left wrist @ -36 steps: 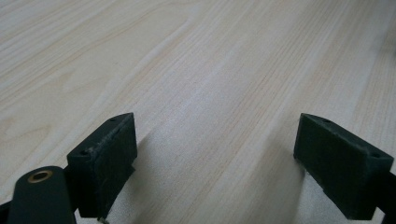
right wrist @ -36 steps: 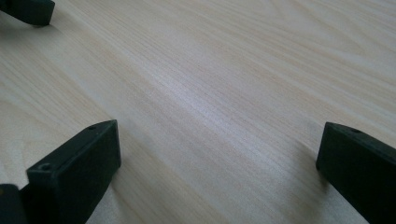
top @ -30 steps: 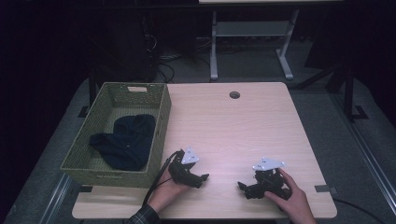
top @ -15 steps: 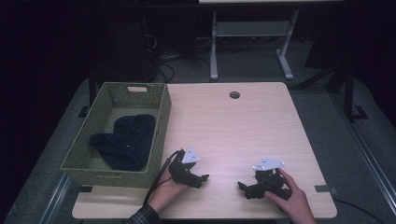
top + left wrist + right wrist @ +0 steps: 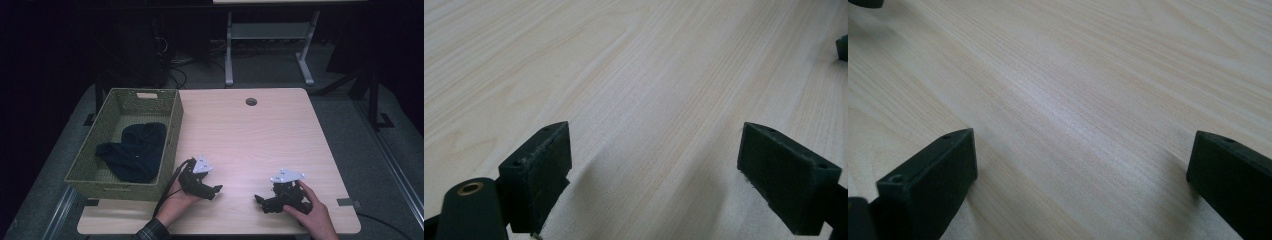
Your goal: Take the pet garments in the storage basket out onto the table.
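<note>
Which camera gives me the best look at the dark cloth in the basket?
The high view: the dark cloth lies bunched in the green basket at the table's left edge. The two gripper views look along open claws at bare wood instead.

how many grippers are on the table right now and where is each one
2. The left gripper rests near the table's front edge, beside the green basket. The right gripper rests at front right, facing it. Both have jaws apart, holding nothing.
</note>
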